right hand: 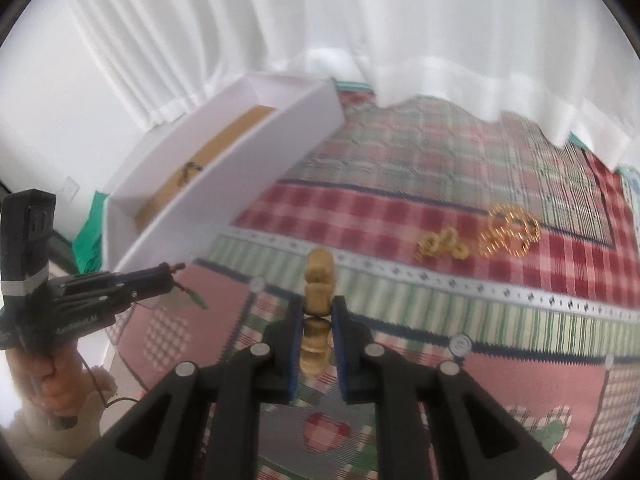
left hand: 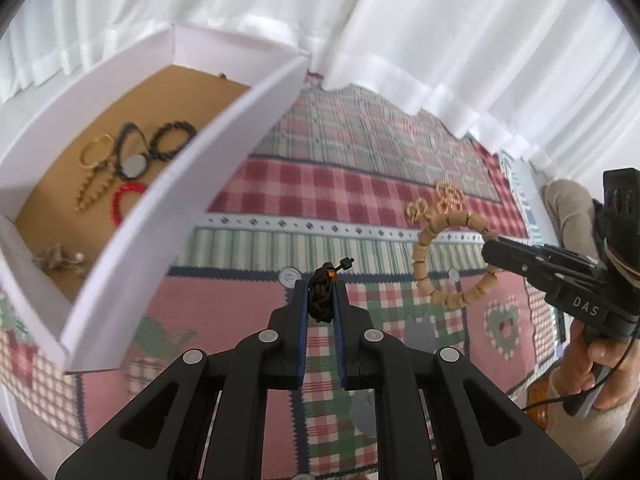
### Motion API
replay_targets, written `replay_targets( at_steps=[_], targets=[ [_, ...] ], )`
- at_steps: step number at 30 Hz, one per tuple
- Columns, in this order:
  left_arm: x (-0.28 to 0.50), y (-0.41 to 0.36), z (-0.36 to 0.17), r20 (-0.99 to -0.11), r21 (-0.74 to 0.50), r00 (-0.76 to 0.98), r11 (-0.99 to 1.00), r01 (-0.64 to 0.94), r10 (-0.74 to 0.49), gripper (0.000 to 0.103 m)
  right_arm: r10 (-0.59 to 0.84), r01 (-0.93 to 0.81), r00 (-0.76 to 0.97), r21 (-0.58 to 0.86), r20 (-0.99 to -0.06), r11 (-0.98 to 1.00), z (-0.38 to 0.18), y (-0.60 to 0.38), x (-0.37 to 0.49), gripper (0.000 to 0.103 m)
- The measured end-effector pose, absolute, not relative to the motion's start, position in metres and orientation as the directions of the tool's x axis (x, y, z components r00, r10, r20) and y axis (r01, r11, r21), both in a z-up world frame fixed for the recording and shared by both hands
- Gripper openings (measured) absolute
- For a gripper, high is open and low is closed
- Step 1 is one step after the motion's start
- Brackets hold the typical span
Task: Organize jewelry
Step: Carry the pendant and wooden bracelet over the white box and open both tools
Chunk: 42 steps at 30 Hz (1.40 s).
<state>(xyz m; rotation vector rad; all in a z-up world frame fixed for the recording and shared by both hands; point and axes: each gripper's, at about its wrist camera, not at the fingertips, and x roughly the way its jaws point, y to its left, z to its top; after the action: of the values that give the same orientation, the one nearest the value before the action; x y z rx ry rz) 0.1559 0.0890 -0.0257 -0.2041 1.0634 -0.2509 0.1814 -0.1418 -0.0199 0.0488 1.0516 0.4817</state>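
Observation:
My left gripper (left hand: 322, 292) is shut on a black cord bracelet (left hand: 322, 300) with an orange bead, held above the cloth. My right gripper (right hand: 318, 312) is shut on a wooden bead bracelet (right hand: 318, 280), seen edge-on between its pads. In the left wrist view that bead bracelet (left hand: 436, 256) hangs as a full ring from the right gripper (left hand: 490, 246). The left gripper (right hand: 176, 270) shows at the left of the right wrist view. A white box (left hand: 224, 152) with a brown floor stands left, holding several bracelets and earrings. Gold earrings (right hand: 508, 236) and a gold piece (right hand: 442, 246) lie on the cloth.
A patchwork plaid cloth (left hand: 320, 184) covers the table. White curtains (left hand: 440, 32) hang along its far edge. A person's hand (left hand: 600, 368) grips the right tool's handle at the right edge. Small clear discs (left hand: 289, 276) lie on the cloth near the grippers.

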Motion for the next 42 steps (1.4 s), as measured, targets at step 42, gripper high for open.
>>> replay_targets(
  at_steps=[42],
  targets=[
    [0.244,0.358,-0.005,-0.862,-0.163,0.505,0.922,-0.351,0.04,0.009,0.545,-0.784,0.196,0.203,-0.815,0.586,0.035,0.225,0.273,0.014]
  ],
)
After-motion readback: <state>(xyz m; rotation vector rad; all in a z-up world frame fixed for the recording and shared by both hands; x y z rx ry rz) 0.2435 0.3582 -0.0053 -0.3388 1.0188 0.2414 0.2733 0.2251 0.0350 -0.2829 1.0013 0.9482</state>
